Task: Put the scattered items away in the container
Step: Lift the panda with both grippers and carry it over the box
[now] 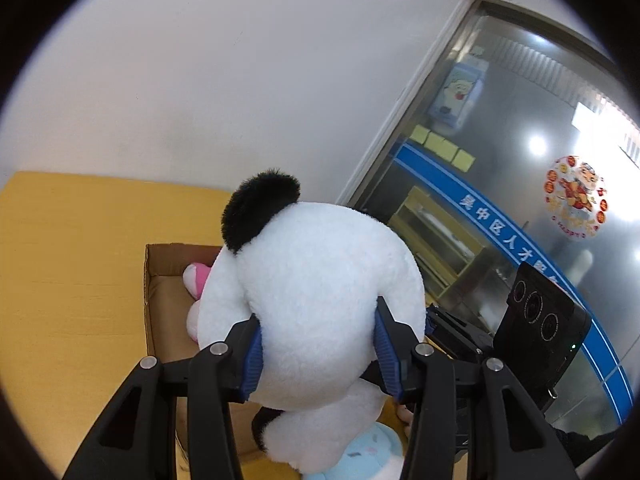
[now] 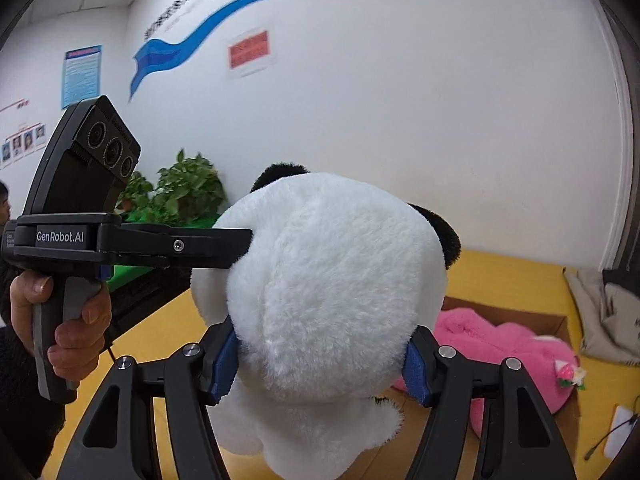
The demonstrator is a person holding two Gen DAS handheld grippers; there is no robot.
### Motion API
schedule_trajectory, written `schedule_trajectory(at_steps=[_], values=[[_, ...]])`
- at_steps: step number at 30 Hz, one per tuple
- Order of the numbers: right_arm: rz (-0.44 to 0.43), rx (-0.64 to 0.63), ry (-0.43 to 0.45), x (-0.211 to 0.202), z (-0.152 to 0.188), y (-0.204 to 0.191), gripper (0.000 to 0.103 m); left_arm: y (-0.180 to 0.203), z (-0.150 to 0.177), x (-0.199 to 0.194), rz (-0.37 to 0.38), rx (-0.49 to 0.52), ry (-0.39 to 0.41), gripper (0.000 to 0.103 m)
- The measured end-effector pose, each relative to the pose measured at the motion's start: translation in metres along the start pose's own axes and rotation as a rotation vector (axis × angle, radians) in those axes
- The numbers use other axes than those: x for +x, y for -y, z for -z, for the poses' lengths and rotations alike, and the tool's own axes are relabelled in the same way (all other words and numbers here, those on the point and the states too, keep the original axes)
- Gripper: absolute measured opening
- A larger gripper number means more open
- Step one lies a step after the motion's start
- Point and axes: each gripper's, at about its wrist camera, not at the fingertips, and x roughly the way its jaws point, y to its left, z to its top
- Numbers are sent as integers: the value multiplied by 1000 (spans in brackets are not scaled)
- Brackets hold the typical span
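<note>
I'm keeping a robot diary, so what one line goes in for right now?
left gripper: shut on panda plush | right gripper: shut on panda plush | panda: held over cardboard box | pink plush: in box

Both grippers are black, with ribbed blue pads (image 1: 387, 354) and silver screws. The left gripper (image 2: 240, 249) carries three lenses, white "GenRobot.AI" lettering and a grey handle in a bare hand (image 2: 70, 322) with a dark sleeve.

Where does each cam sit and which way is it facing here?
Left wrist: on the left gripper, facing the panda plush, cardboard box and glass door; own fingers show, right gripper beyond.
Right wrist: on the right gripper, facing the wall; the person's left hand shows.
Shared: panda, box, pink plush.
</note>
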Motion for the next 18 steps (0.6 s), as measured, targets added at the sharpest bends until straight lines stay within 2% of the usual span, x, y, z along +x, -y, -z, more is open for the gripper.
schedule_trajectory(at_steps=[3,9,12,18], values=[[8,73,-57,41,20,15,72,-28,7,40,-23,-73,-65,46],[22,217,-271,119,67,32,72,-93,41,101,-91,-188,-189,46],[10,271,-365,142,82,31,72,-108,55,107,-113,-201,-204,46],[30,296,-456,157,88,24,72,-119,65,103,-154,-188,-225,50]])
